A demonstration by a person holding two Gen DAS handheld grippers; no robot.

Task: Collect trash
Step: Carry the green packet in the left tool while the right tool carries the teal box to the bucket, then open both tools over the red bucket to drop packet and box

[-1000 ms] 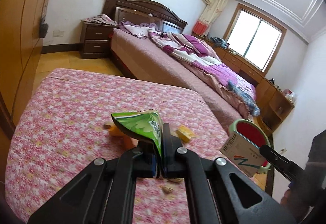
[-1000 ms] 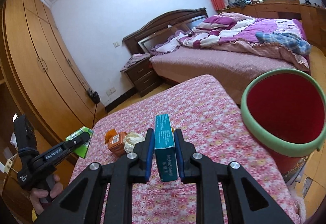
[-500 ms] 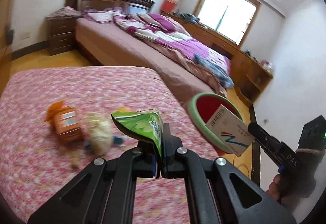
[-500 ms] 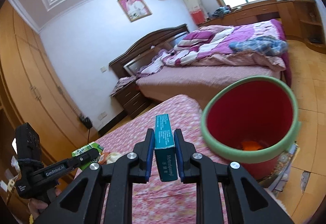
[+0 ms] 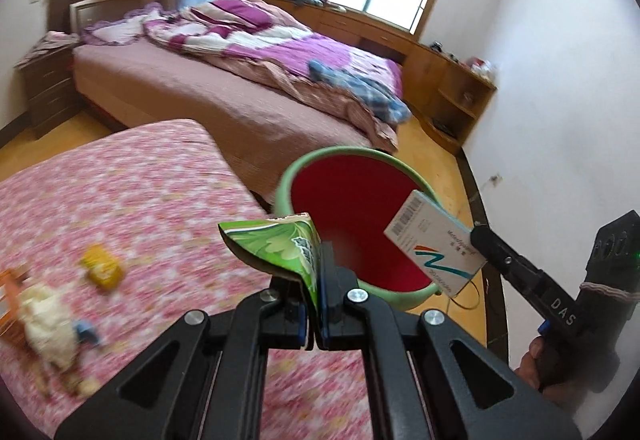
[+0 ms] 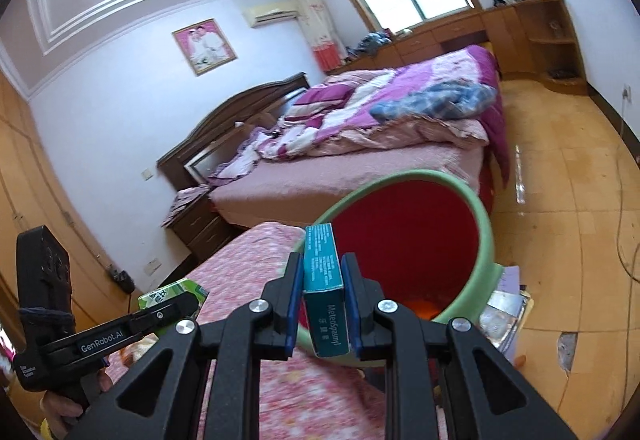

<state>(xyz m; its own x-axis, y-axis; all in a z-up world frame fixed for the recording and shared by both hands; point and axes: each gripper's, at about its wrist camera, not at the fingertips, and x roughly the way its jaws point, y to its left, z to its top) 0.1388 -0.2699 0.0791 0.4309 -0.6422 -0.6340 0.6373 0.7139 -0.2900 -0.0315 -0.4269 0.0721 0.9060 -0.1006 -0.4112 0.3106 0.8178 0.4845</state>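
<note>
My left gripper is shut on a green wrapper and holds it at the near rim of a red bin with a green rim. My right gripper is shut on a teal and white box, held over the bin's rim. In the left wrist view the box sits over the bin's right side. More trash lies on the pink floral bed: a yellow piece, a white crumpled wad and an orange pack.
A large bed with purple bedding stands behind. A wooden cabinet runs under the window. Papers lie on the wooden floor beside the bin. A nightstand stands by the headboard.
Both grippers have swung right toward the bin, each still holding its item. The bin now fills more of both views and the box is over its opening.
</note>
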